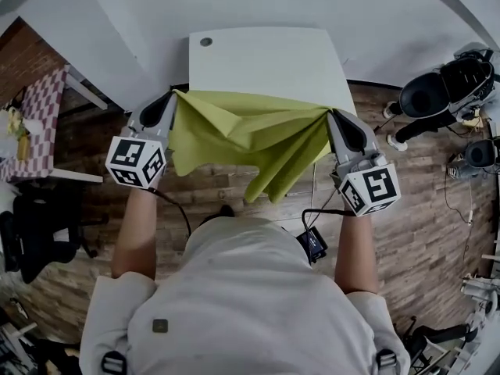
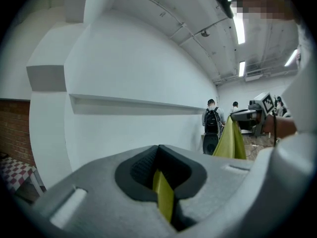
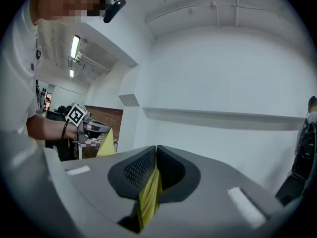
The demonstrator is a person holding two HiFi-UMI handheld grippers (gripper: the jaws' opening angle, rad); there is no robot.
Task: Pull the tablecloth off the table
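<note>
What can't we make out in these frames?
1. Head view: the near edge of the table lies under the tablecloth; whether they touch is unclear.
2. Head view: round mark at the table's far corner, too small to identify.
3. Gripper views: the left hand-held gripper and right hand-held gripper each hide the cloth below their own pads.

Count, from where I stand:

- One yellow-green tablecloth [image 1: 250, 135].
- One white worktop [image 1: 266, 57].
- Two grippers, the left gripper [image 1: 178, 96] and the right gripper [image 1: 332, 116]. Each carries one marker cube, so two cubes.
- One checked table [image 1: 43, 104] off to the side, with one black chair [image 1: 35, 233] near it.
- In the left gripper view, three ceiling light strips [image 2: 240, 28] and two people [image 2: 212, 120] standing far off. A possible third is too small to confirm.
</note>
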